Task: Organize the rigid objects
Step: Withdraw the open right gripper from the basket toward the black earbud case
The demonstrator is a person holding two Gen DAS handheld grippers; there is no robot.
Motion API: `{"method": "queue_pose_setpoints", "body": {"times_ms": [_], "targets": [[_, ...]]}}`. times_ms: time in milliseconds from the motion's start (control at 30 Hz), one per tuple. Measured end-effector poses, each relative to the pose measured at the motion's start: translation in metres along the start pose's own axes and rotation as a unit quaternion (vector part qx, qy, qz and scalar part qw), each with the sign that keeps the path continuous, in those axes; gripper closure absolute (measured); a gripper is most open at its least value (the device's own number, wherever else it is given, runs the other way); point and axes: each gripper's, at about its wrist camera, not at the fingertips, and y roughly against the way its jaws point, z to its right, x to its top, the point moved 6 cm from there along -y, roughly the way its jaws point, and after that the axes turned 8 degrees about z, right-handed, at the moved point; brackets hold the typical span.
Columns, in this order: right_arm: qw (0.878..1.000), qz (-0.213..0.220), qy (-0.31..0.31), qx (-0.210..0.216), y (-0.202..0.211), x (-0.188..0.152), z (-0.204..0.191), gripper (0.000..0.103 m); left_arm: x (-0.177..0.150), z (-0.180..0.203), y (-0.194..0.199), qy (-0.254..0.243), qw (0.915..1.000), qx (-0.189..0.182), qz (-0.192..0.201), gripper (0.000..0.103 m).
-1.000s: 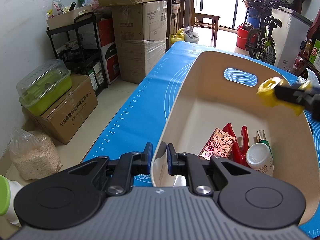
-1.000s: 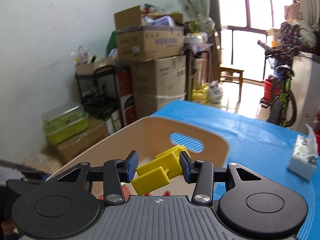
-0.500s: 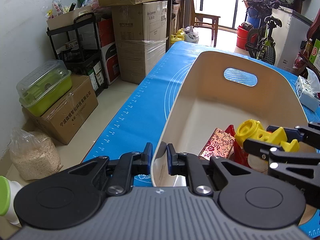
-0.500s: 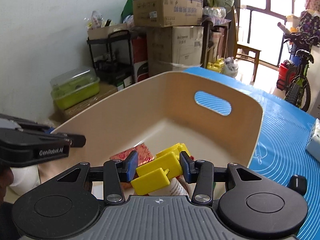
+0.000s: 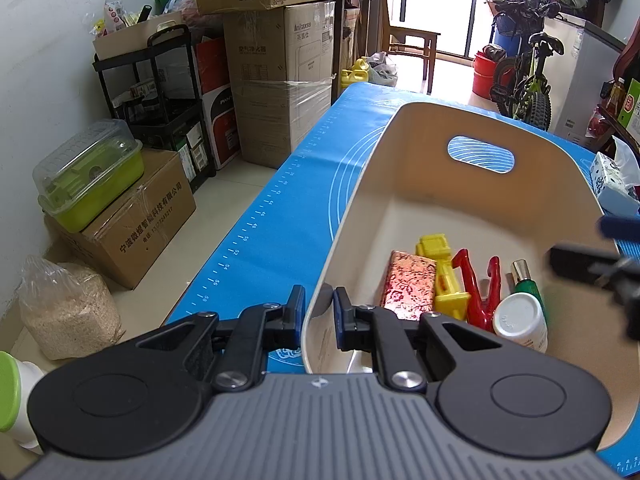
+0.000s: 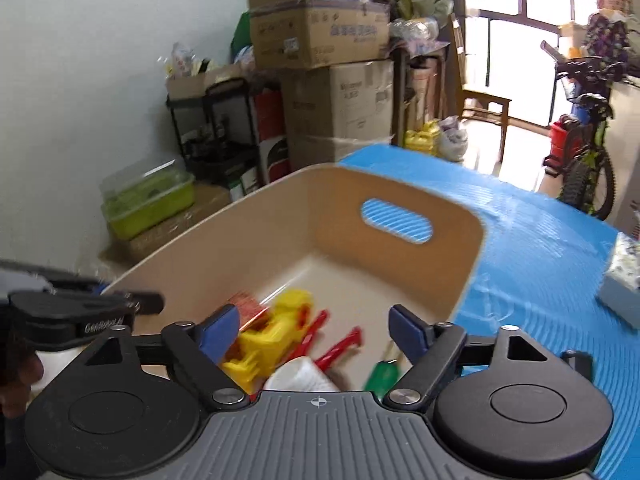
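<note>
The left claw (image 5: pixel 319 312) is clamped on the near rim of the beige bin (image 5: pixel 560 184), which sits on the blue mat (image 5: pixel 280 216) covering the bench. Inside lie a red patterned box (image 5: pixel 408 280), the yellow toy (image 5: pixel 442 276), a red clip (image 5: pixel 478 292) and a white bottle (image 5: pixel 520 320) — side by side. The right claw (image 6: pixel 316 330) hangs above them, jaws opening, gripping nothing.

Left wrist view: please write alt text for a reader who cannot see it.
The left hand-held gripper is clamped on the near rim of a beige plastic bin standing on a blue ruled mat. In the bin lie a yellow plastic toy, a red patterned box, red plastic clips, a white-capped bottle and a green bottle.
</note>
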Motion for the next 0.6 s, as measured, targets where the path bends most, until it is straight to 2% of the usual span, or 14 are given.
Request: {"method": "queue_pose_setpoints", "body": {"times_ms": [100, 233, 467, 600], "targets": [[1.000, 0.021, 0.001, -0.022, 0.012, 0.008, 0.018, 0.006, 0.000, 0.000, 0.000, 0.000, 1.0000, 0.000, 0.000, 0.086], [0.997, 0.034, 0.001, -0.064, 0.022, 0.011, 0.052, 0.003, 0.000, 0.000, 0.000, 0.000, 1.0000, 0.000, 0.000, 0.086], [0.987, 0.013, -0.070, -0.147, 0.019, -0.008, 0.121, 0.002, 0.000, 0.000, 0.000, 0.000, 1.0000, 0.000, 0.000, 0.086], [0.978, -0.009, -0.066, -0.195, 0.009, -0.031, 0.151, 0.003, 0.000, 0.000, 0.000, 0.000, 1.0000, 0.000, 0.000, 0.086]]}}
